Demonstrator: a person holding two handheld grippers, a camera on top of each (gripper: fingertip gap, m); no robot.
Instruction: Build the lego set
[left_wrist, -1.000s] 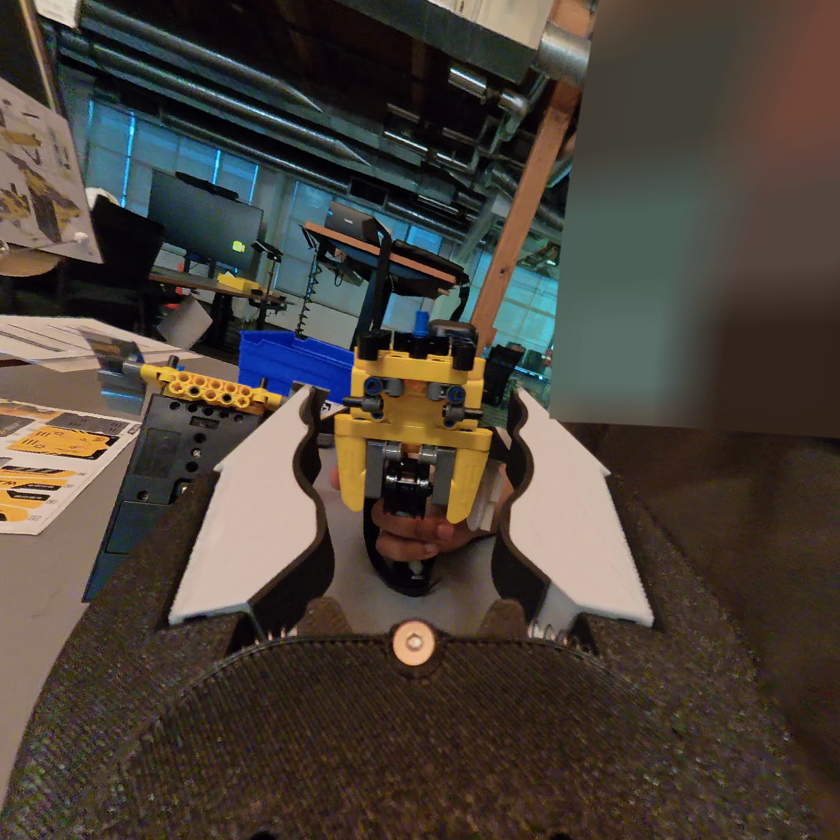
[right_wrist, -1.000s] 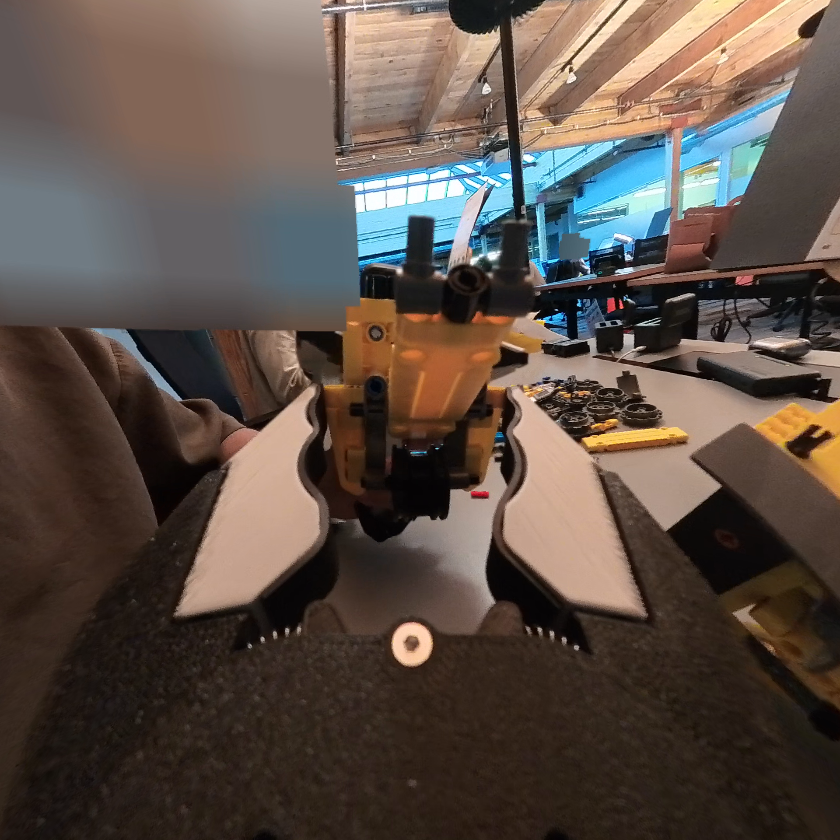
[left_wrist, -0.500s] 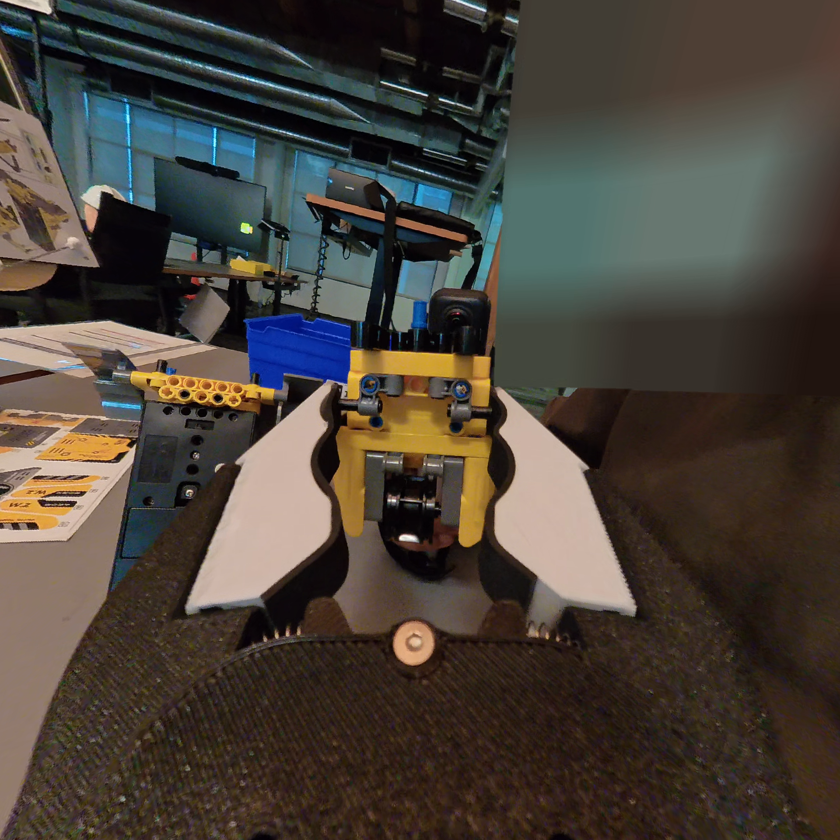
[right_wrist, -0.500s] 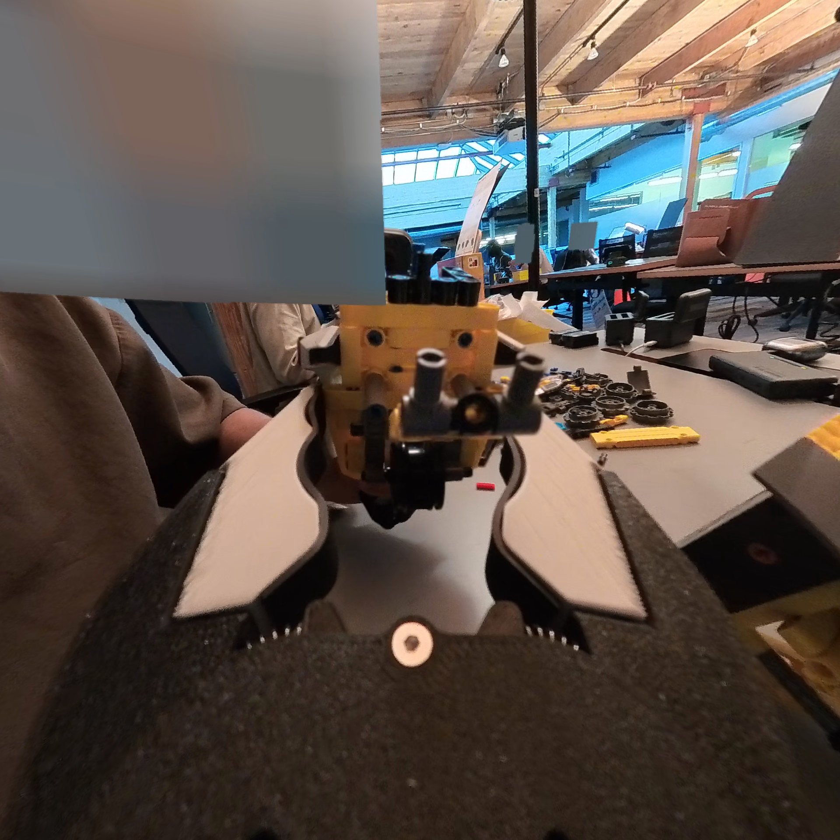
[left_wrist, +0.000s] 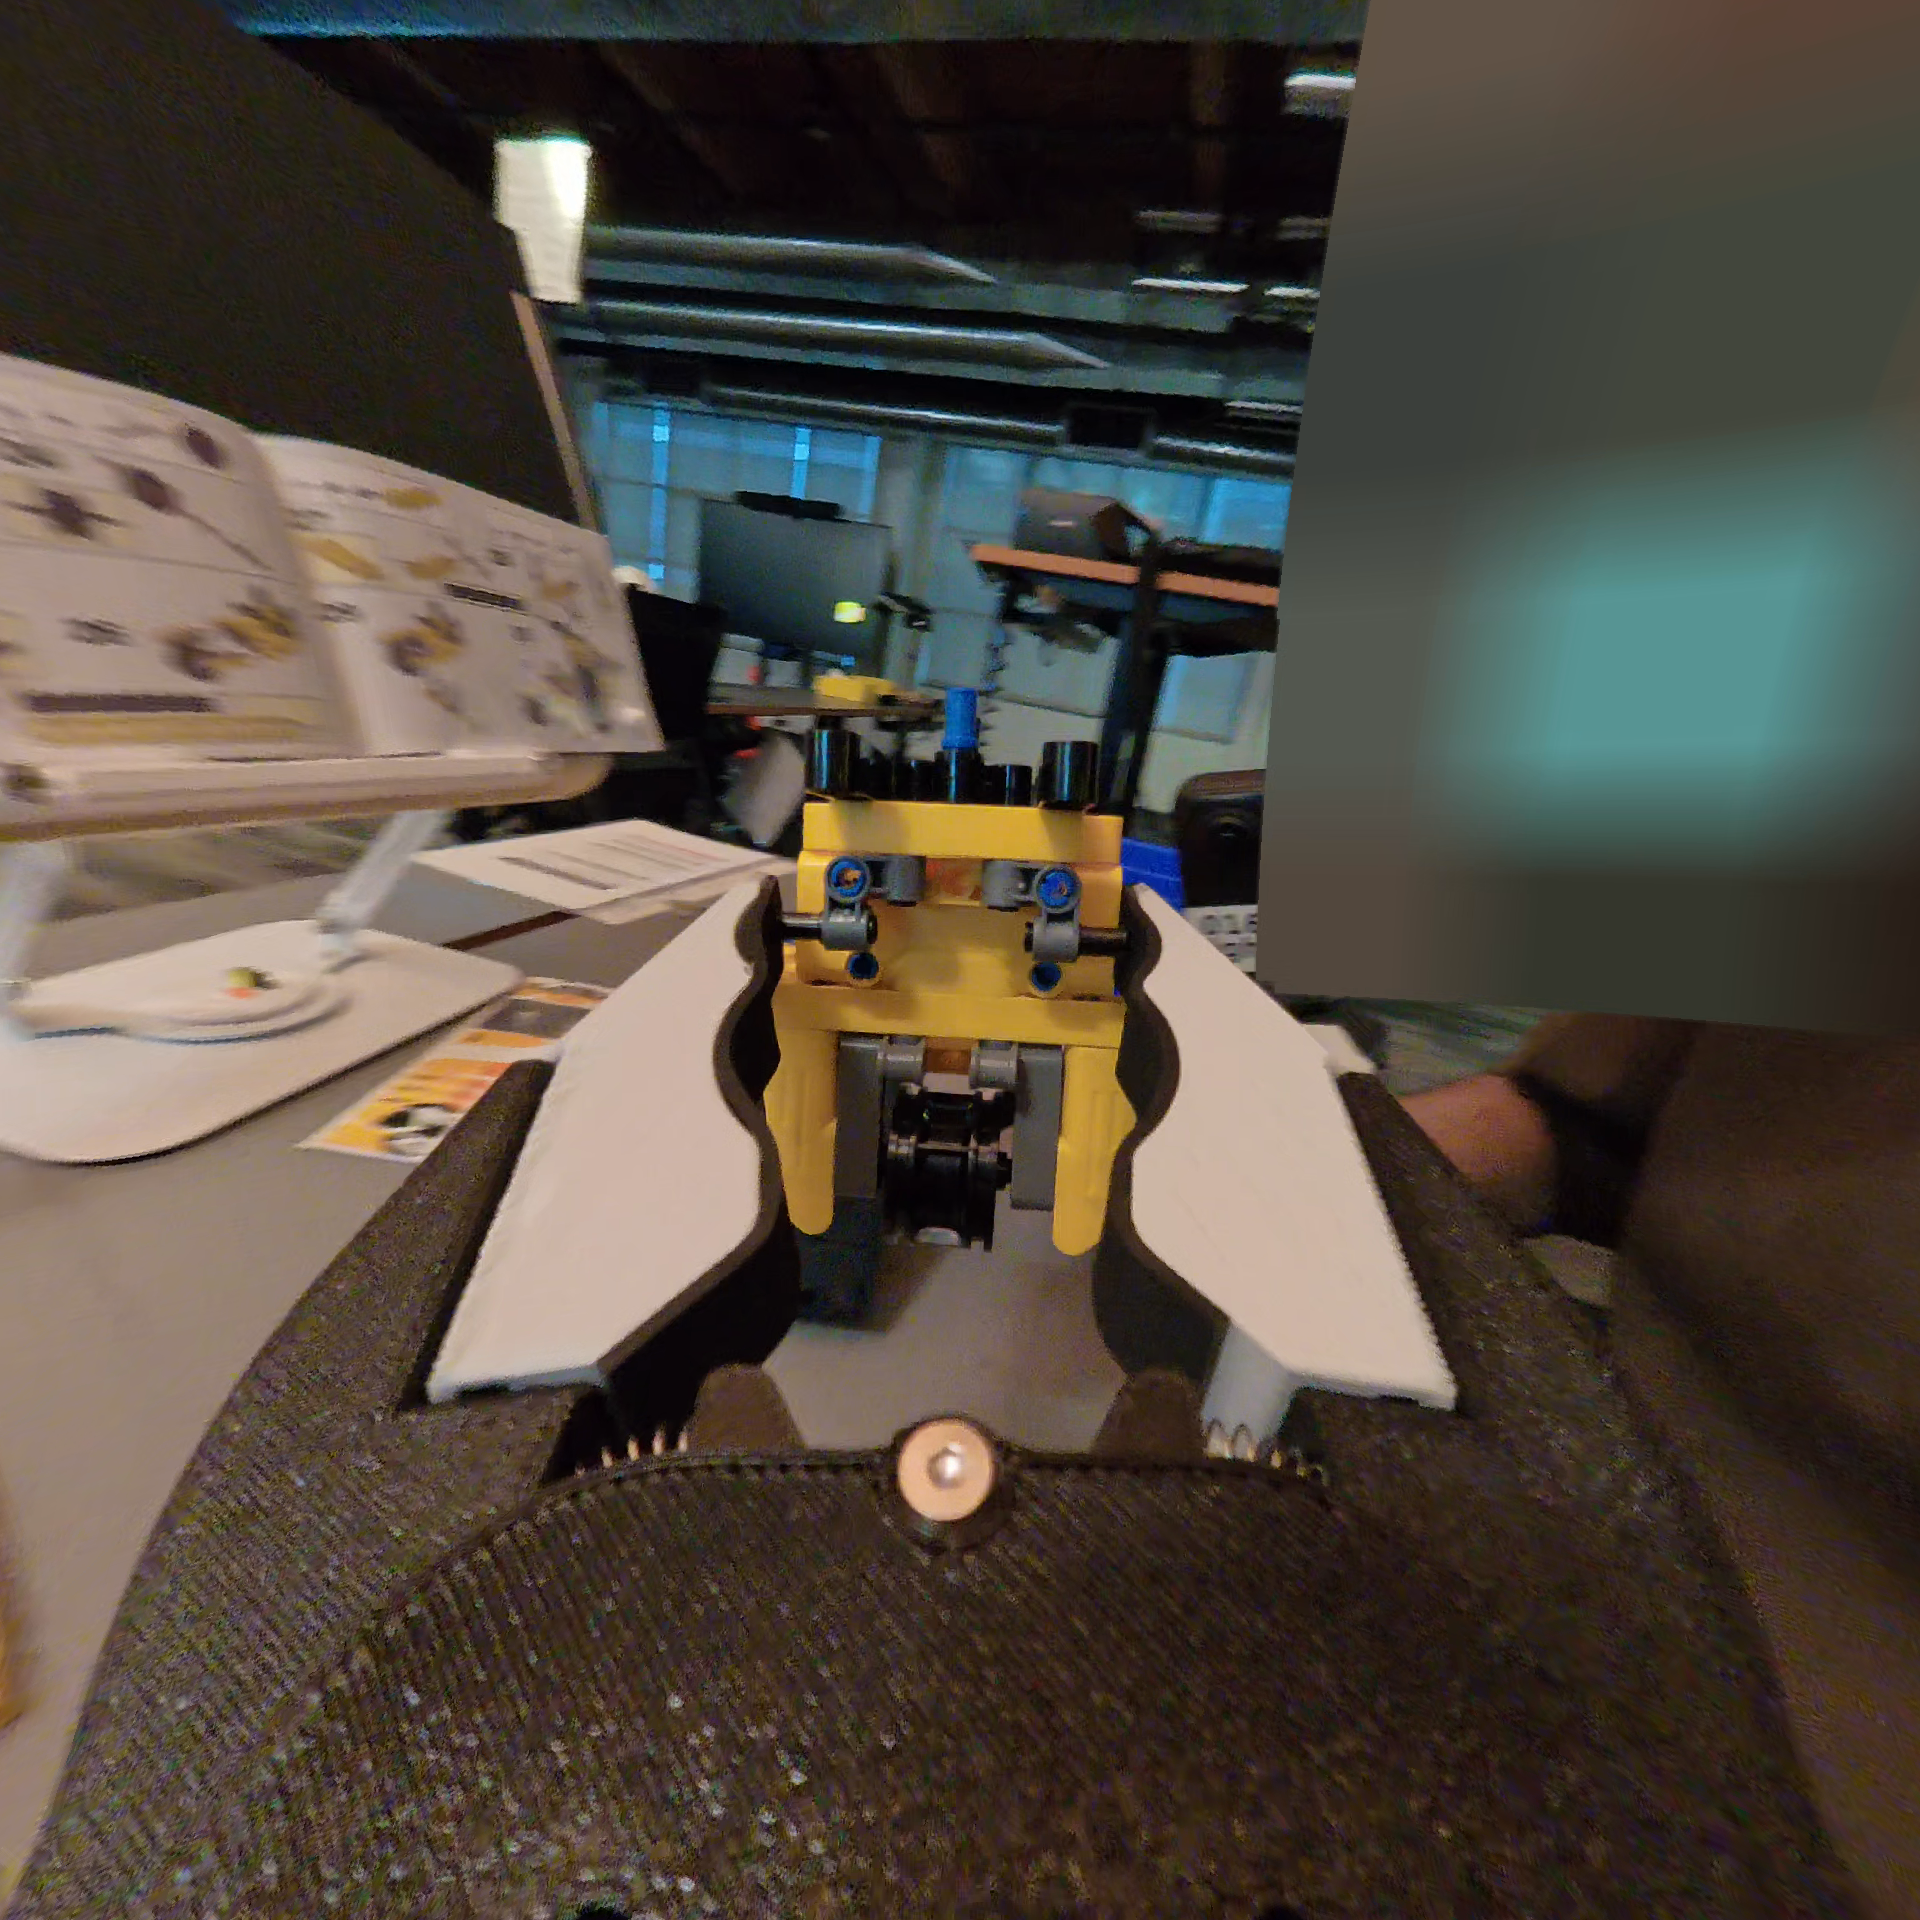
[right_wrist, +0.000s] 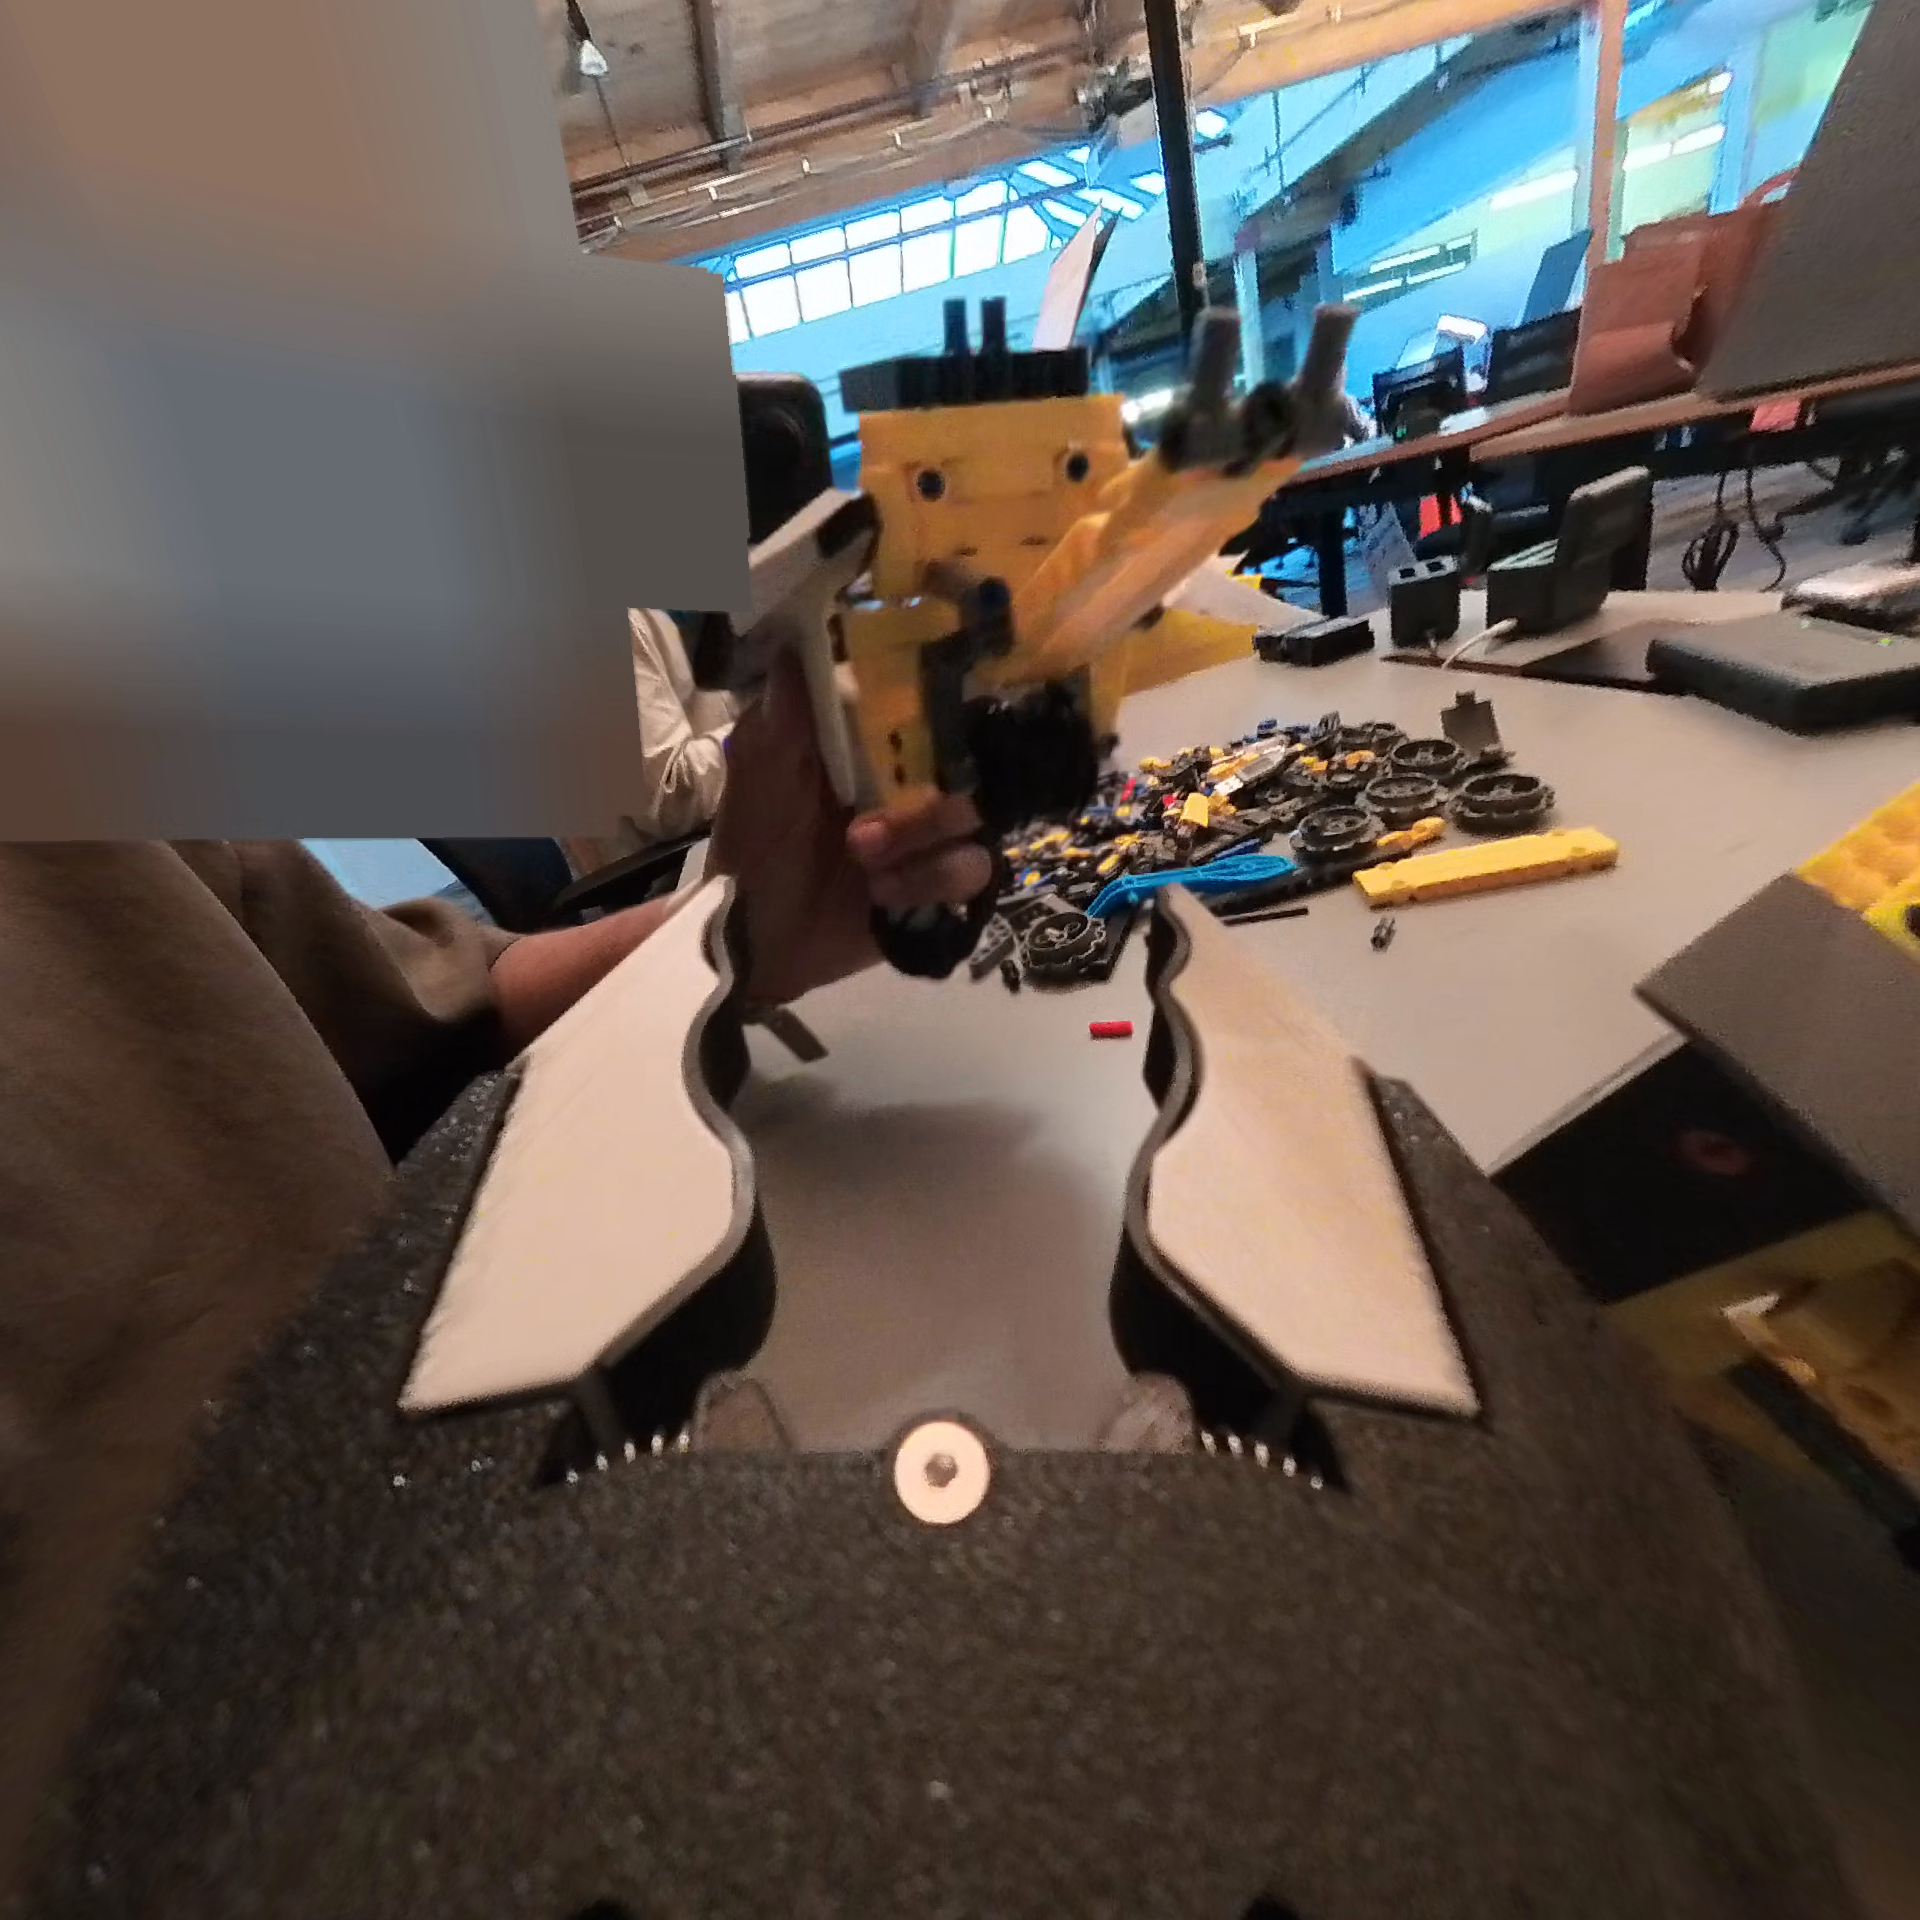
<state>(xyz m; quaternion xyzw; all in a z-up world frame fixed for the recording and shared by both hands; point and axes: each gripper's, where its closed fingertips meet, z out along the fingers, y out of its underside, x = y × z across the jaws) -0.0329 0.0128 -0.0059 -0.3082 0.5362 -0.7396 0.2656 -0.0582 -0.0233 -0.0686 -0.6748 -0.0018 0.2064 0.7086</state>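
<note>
A yellow brick assembly with black pins on top, grey connectors and a black wheel part below sits between the white fingers of my left gripper, which is shut on it and holds it above the grey table. In the right wrist view the same assembly is farther off, held by the left gripper's finger, with a yellow arm tilted up to the right. My right gripper is open and empty, short of the assembly. A hand is under it.
A pile of small black, yellow and blue pieces and wheels, a yellow beam and a red pin lie on the table. A black and yellow model stands at the right. An open booklet rests on a white stand. My hands' fingertips stand some 8 cm from each other.
My left gripper closed on the assembly and swung with it. My right gripper let go of it, opened and drew back. The yellow arm swung up to the right.
</note>
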